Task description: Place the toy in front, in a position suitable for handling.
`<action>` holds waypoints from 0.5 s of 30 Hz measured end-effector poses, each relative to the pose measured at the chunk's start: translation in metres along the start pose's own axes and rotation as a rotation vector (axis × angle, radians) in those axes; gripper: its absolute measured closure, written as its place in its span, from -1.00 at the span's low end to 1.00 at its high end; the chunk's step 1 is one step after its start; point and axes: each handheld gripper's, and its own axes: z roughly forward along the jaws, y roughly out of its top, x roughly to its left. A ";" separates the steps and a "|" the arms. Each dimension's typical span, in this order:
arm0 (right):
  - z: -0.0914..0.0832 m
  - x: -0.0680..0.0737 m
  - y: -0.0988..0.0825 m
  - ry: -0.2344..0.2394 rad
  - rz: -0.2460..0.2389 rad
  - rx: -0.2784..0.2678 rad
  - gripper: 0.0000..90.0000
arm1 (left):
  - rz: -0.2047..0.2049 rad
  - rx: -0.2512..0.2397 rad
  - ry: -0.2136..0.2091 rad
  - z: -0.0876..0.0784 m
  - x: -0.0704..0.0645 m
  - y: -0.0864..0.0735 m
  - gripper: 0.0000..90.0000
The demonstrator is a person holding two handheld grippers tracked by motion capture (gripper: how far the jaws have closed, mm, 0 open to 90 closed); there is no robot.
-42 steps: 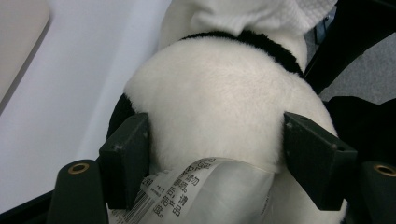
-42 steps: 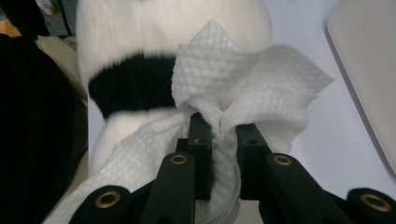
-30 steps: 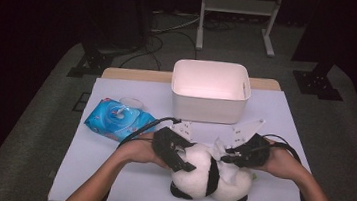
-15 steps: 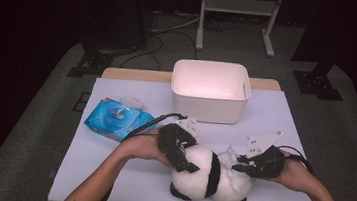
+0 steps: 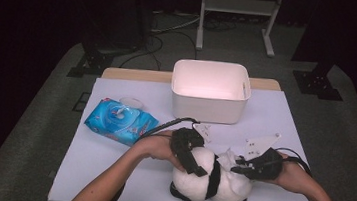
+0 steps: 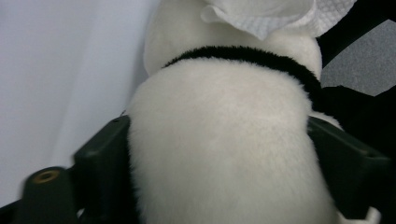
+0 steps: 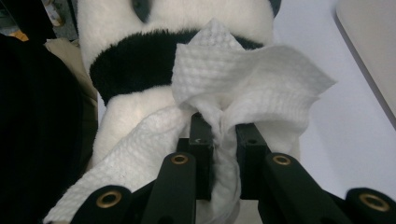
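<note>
Nearest the person, at the front edge of the white-covered counter [image 5: 108,173], lies the black-and-white plush panda toy [image 5: 210,182], its long axis running across the counter from the left hand toward the right. The left gripper [image 5: 191,158] comes in from the panda's left end; its jaws have just been closing a little and, in the left gripper view, stand wide on either side of the white furry body [image 6: 224,154], pressing into the fur so the toy is held steady. The right gripper [image 5: 239,168] sits at the panda's right end, its jaws closed tight on a crumpled white embossed wet wipe [image 7: 243,88] that rests against the fur just beside the black band [image 7: 135,65]. The wipe thus lies directly ahead of the right jaws and on top of the toy, so any wiping stroke would likely run along the panda's length toward the left gripper; the right hand is the nearer one for that work. Farther back on the left lies a blue soft pack of wipes [image 5: 121,121], and beyond the middle stands a white rectangular plastic bin [image 5: 210,91].
</note>
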 end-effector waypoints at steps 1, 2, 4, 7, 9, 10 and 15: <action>-0.001 -0.001 -0.001 -0.001 0.002 -0.008 0.77 | 0.008 0.001 0.003 -0.002 0.000 0.001 -0.53; -0.003 -0.002 -0.002 -0.002 0.006 -0.015 0.77 | 0.011 0.006 0.010 -0.004 0.000 0.002 -0.49; -0.007 -0.006 -0.004 -0.011 0.014 -0.032 0.76 | 0.029 0.014 0.033 -0.010 -0.001 0.007 -0.42; -0.012 -0.011 -0.004 -0.016 0.021 -0.052 0.76 | 0.038 0.038 0.050 -0.014 0.000 0.011 -0.39; -0.013 -0.014 -0.002 -0.019 0.021 -0.053 0.76 | 0.042 0.051 0.053 -0.016 0.000 0.014 -0.39; -0.013 -0.015 -0.001 -0.020 0.022 -0.055 0.76 | 0.047 0.058 0.059 -0.018 0.001 0.015 -0.39; -0.013 -0.022 0.009 -0.040 0.008 -0.053 0.76 | 0.075 0.080 0.125 -0.030 0.003 0.019 -0.39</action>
